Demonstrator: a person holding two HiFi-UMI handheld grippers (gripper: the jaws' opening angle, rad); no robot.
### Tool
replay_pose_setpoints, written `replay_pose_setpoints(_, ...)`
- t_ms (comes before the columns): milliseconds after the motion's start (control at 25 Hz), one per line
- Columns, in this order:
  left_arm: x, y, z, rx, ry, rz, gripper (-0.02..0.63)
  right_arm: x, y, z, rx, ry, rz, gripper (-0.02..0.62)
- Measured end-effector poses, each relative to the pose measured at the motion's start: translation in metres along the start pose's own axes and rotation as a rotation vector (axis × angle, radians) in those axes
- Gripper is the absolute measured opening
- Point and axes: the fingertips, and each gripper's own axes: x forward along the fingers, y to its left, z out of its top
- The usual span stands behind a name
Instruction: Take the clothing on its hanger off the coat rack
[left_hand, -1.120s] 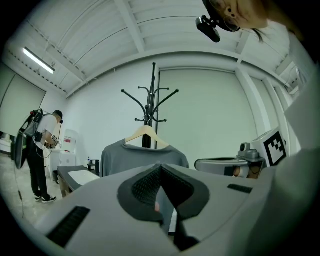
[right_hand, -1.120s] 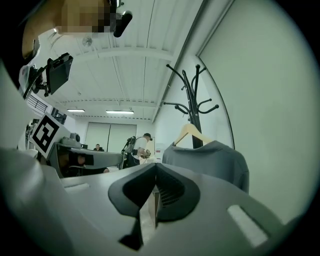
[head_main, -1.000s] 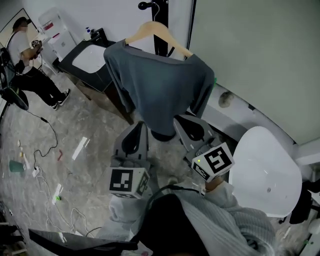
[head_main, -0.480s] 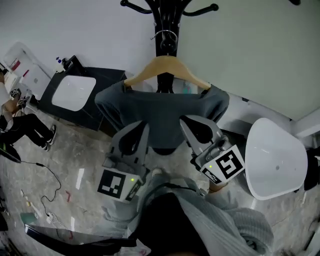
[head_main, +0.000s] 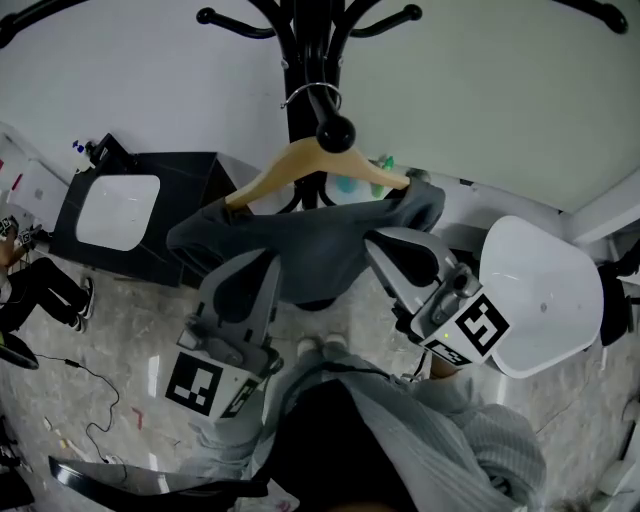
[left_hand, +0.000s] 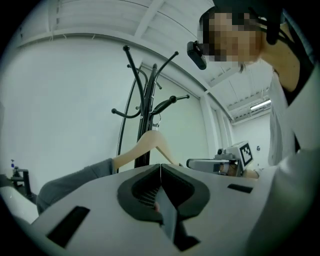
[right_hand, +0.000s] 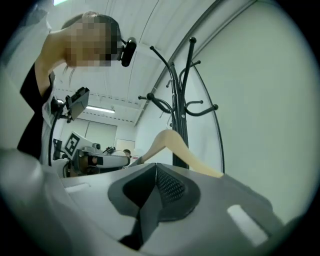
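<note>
A grey sweater (head_main: 300, 235) hangs on a wooden hanger (head_main: 290, 165). The hanger's metal hook (head_main: 308, 94) sits over a ball-tipped peg (head_main: 335, 133) of the black coat rack (head_main: 305, 50). My left gripper (head_main: 265, 258) is shut and empty, pointing up at the sweater's lower left. My right gripper (head_main: 380, 240) is also shut and empty, below the sweater's right shoulder. Whether either tip touches the cloth is unclear. The left gripper view shows shut jaws under the hanger (left_hand: 150, 144), and the right gripper view shows the same hanger (right_hand: 172, 142) and rack (right_hand: 177, 95).
A white round seat (head_main: 540, 295) stands close on the right. At the left is a black cabinet (head_main: 190, 180) with a white top. A seated person's legs (head_main: 40, 290) and floor cables (head_main: 70, 370) lie far left. A pale wall backs the rack.
The head view has tilted upward, bringing the rack's pegs and the hook into sight. Both grippers have risen closer to the sweater and hanger. Their jaws stay shut.
</note>
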Motion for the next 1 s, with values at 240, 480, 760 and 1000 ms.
replay_pose_setpoints(240, -0.015, 0.004, 0.041, 0.107, 0.009, -0.1, 0.018, -0.015, -0.04, 0.055, -0.047, -0.017, 0.115, 0.029)
replay_pose_setpoints(480, -0.011, 0.018, 0.071, 0.226, 0.106, -0.242, 0.151, -0.01, -0.069, 0.082, -0.097, 0.098, 0.262, 0.135)
replay_pose_setpoints(760, 0.031, 0.03, 0.055, 0.379, 0.304, -0.393, 0.195, 0.029, -0.068, 0.053, -0.172, 0.392, 0.502, 0.21)
replay_pose_setpoints(1000, 0.048, 0.039, 0.003, 0.397, 0.53, -0.501, 0.195, 0.05, -0.056, 0.007, -0.184, 0.627, 0.674, 0.209)
